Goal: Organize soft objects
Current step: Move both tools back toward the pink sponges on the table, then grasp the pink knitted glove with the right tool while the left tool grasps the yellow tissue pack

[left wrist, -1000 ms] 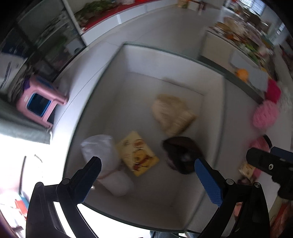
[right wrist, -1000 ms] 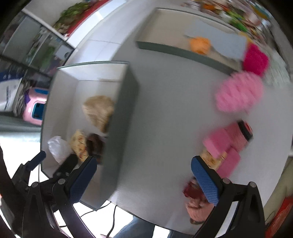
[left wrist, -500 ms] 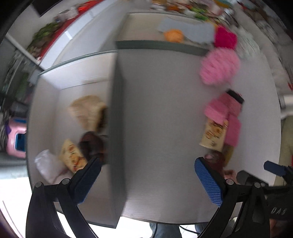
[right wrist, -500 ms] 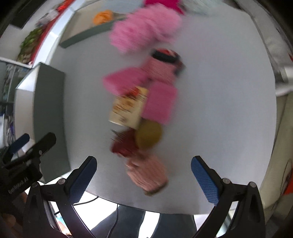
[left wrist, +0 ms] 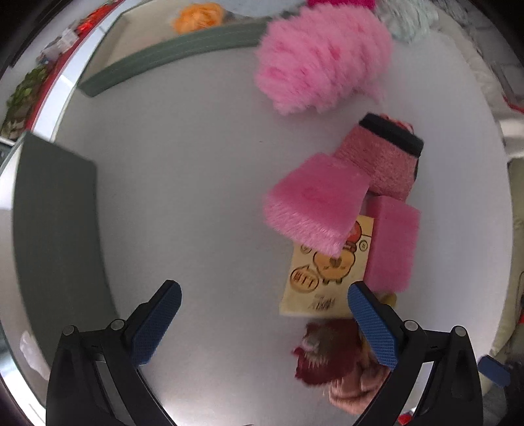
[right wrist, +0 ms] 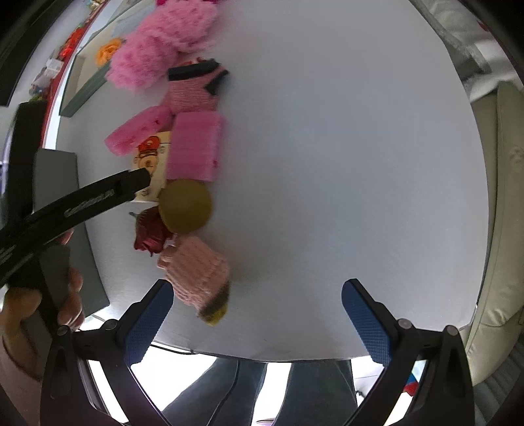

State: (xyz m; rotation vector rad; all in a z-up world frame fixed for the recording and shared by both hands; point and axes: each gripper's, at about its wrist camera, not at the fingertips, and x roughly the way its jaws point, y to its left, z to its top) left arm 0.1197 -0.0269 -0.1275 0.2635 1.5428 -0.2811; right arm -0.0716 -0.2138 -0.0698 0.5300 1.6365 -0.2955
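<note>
Soft things lie in a line on the white table [right wrist: 327, 164]: a fluffy pink plush [left wrist: 322, 59], a pink knit piece with a black band [left wrist: 380, 157], a pink sponge [left wrist: 314, 203], a pink block [left wrist: 391, 242], a yellow cartoon packet [left wrist: 324, 272], an olive ball [right wrist: 185, 206], a dark red item [left wrist: 326, 355] and a pale pink knit piece [right wrist: 196, 270]. My left gripper [left wrist: 265, 324] is open over the table, its right finger by the packet's lower edge. My right gripper [right wrist: 257, 319] is open near the front edge, its left finger beside the pale pink knit piece.
A grey-green bin wall [left wrist: 55, 229] stands at the left. A second bin [left wrist: 170, 55] at the back holds an orange soft thing [left wrist: 198, 16]. A hand [right wrist: 39, 301] holds the left gripper's handle. Legs in jeans [right wrist: 262, 386] show below the table edge.
Both views have swung right, from the left bin to the row of soft things. Both grippers stay open and hold nothing.
</note>
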